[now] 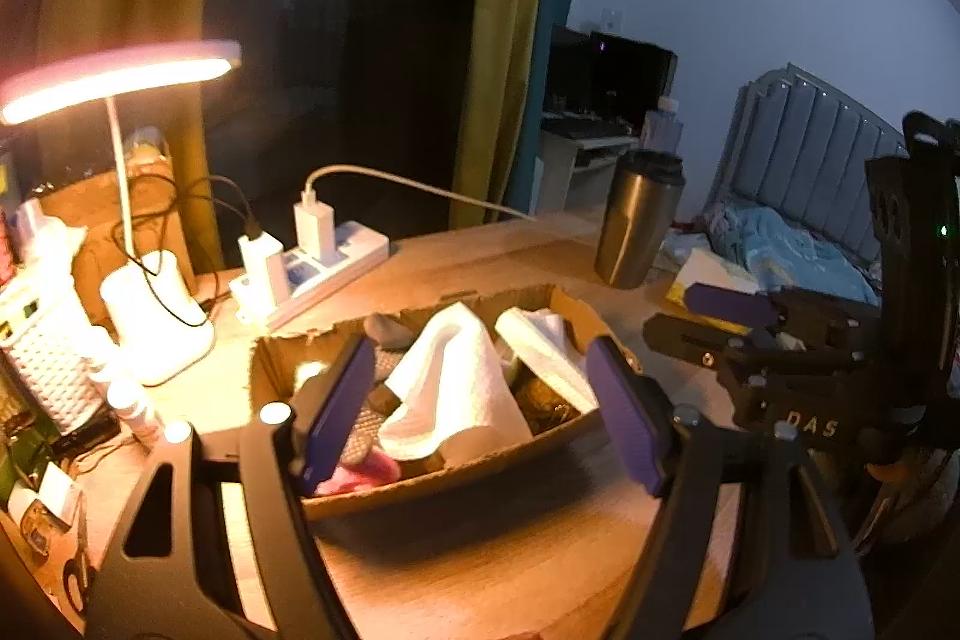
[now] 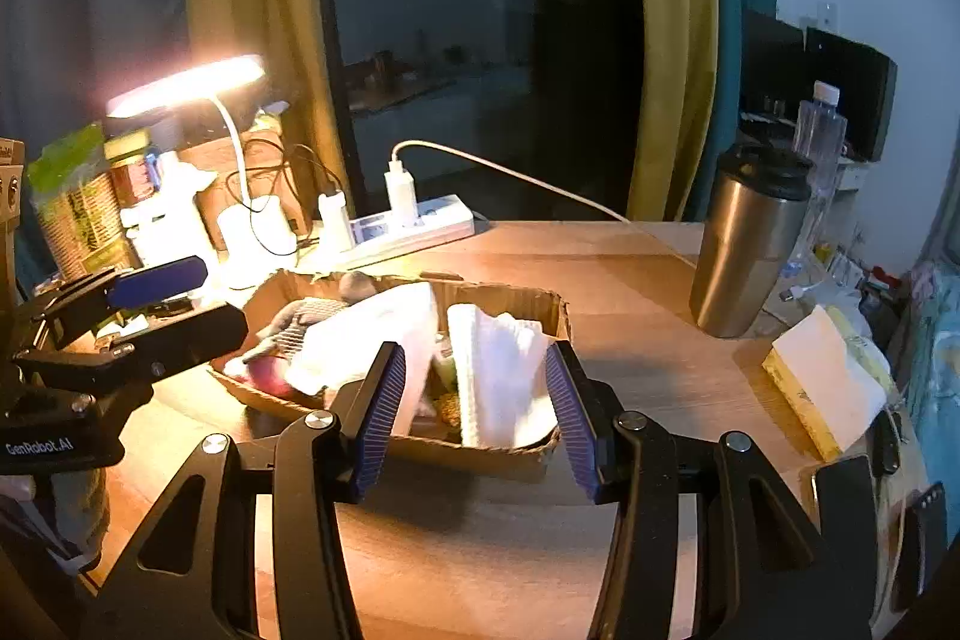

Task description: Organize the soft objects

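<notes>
A shallow cardboard box (image 1: 480,466) (image 2: 516,454) sits on the wooden desk. It holds two white cloths (image 1: 456,388) (image 2: 504,376), a grey glove (image 2: 306,325), a pink soft item (image 1: 366,472) and darker items. My left gripper (image 1: 480,412) is open and empty, its blue pads just above the box's near side. My right gripper (image 2: 474,412) is open and empty, straddling the right white cloth above the box's near rim. Each gripper shows in the other's view, the right (image 1: 726,310) and the left (image 2: 162,286).
A lit desk lamp (image 1: 120,76) (image 2: 198,85) and a white power strip (image 1: 312,268) (image 2: 414,226) with chargers stand behind the box. A steel tumbler (image 1: 639,220) (image 2: 747,250) stands at the right. A yellow sponge with white paper (image 2: 822,394) lies far right. Clutter fills the left edge.
</notes>
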Demonstrator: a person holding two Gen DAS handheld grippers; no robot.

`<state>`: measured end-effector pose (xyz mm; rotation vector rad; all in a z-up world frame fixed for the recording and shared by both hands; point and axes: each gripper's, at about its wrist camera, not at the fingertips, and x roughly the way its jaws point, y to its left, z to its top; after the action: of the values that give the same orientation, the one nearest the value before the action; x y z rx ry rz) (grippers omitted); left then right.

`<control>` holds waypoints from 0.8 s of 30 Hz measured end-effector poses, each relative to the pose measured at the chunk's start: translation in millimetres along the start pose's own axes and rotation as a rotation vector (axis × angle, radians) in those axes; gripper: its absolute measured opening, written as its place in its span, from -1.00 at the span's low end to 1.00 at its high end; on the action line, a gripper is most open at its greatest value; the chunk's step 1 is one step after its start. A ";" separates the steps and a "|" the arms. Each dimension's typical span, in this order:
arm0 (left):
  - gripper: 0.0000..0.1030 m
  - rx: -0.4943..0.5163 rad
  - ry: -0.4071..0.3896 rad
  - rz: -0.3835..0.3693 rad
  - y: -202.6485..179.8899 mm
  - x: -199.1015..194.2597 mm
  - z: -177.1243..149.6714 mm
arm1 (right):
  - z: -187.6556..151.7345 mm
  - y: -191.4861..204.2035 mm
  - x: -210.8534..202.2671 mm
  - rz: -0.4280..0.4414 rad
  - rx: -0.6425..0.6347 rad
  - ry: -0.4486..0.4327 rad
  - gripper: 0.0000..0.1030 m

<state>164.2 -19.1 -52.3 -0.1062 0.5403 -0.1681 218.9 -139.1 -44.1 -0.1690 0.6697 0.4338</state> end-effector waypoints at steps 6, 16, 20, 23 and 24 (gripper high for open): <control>0.44 0.008 -0.050 0.002 -3.4 -31.1 -0.9 | -1.5 14.5 -24.6 -0.008 -0.016 -0.031 0.00; 0.45 0.012 -0.121 -0.001 -9.4 -80.4 -5.1 | -6.4 36.6 -71.2 -0.022 -0.043 -0.090 0.01; 0.46 0.018 -0.146 -0.001 -13.9 -98.9 -8.1 | -8.1 43.6 -86.6 -0.025 -0.053 -0.113 0.02; 0.46 0.016 -0.166 0.000 -15.7 -112.4 -9.0 | -9.8 49.4 -99.6 -0.028 -0.061 -0.134 0.03; 0.46 0.017 -0.173 0.001 -16.6 -116.8 -9.3 | -10.3 51.4 -104.6 -0.030 -0.063 -0.142 0.03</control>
<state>58.6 -14.0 0.8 -0.1034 0.3668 -0.1610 117.4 -130.8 13.4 -0.2054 0.5142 0.4342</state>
